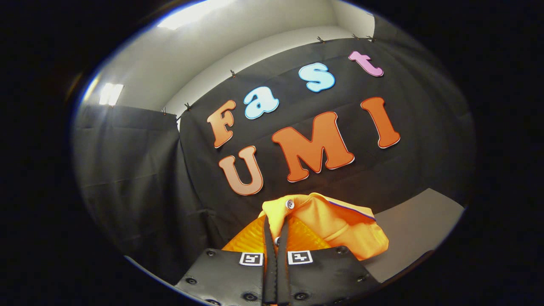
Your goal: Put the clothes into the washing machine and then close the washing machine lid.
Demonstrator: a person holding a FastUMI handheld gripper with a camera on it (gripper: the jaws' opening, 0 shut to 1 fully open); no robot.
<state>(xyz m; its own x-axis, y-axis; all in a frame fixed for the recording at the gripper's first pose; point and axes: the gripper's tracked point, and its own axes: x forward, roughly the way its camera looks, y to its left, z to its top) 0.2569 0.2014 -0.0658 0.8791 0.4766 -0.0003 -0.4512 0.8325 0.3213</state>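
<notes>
A grey bench [418,221] is seen at the lower right of the frame. An orange garment [335,225] is bunched at lower centre, held up before the black cloth wall. The gripper [276,229] is pressed together, pinching the garment's fabric. A white button [290,204] is seen at its top.

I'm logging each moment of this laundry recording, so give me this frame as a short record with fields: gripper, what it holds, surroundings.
gripper: gripper with its fingers nearly together, pinching cloth
held item: orange garment with a white button, bunched between and just beyond the fingers, lifted
behind: black cloth wall
lower surface: grey table, beyond the garment
task state: garment not yet in a washing machine
</notes>
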